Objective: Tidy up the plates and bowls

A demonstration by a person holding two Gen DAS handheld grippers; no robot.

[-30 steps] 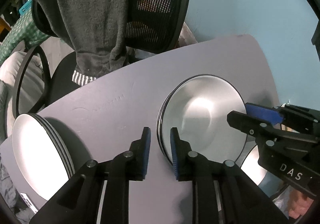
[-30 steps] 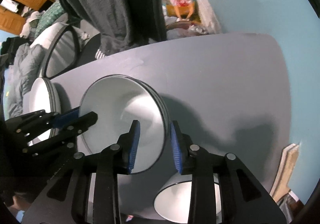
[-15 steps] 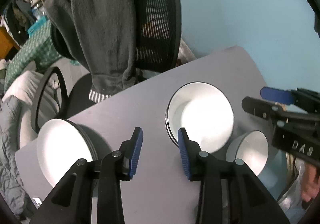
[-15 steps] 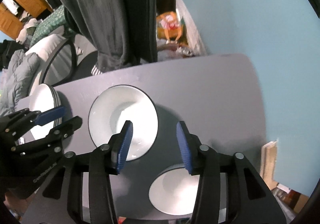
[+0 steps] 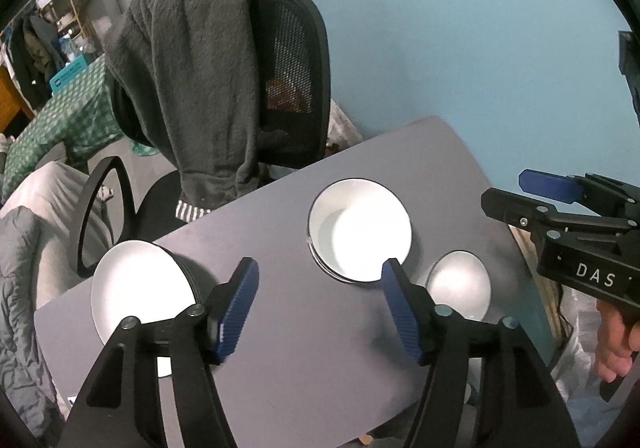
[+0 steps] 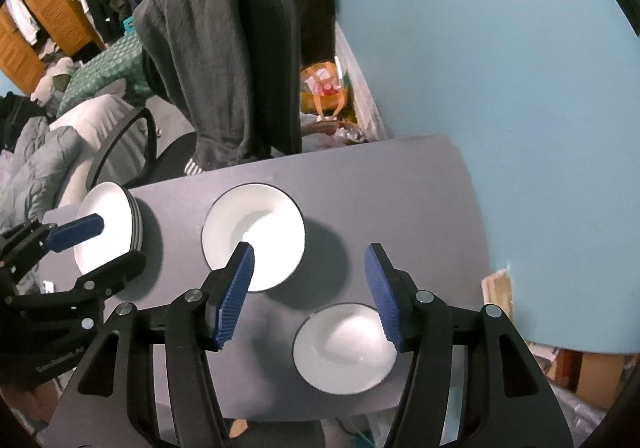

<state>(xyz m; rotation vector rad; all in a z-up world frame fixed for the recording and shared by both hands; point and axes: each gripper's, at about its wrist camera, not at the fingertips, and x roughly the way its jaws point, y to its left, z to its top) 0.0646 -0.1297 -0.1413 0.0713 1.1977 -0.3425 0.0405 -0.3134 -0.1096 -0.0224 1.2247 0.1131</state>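
On a grey table (image 5: 304,348) (image 6: 400,188) stand three white sets with dark rims: a stack of plates (image 5: 136,288) (image 6: 108,232) at the left, a stack of shallow bowls (image 5: 360,234) (image 6: 254,236) in the middle, and a small bowl (image 5: 460,286) (image 6: 346,348) at the front right. My left gripper (image 5: 320,304) is open and empty, high above the table. My right gripper (image 6: 308,288) is open and empty, also raised, over the small bowl; it shows in the left wrist view (image 5: 516,192).
A black office chair (image 5: 288,80) (image 6: 272,60) draped with a grey garment (image 5: 192,88) stands behind the table. A light blue wall (image 5: 480,48) is on the right. Bedding (image 6: 36,164) and clutter lie at the left.
Both grippers have risen well away from the table and opened wide. The dishes now look smaller and farther, and the small bowl has come into full view.
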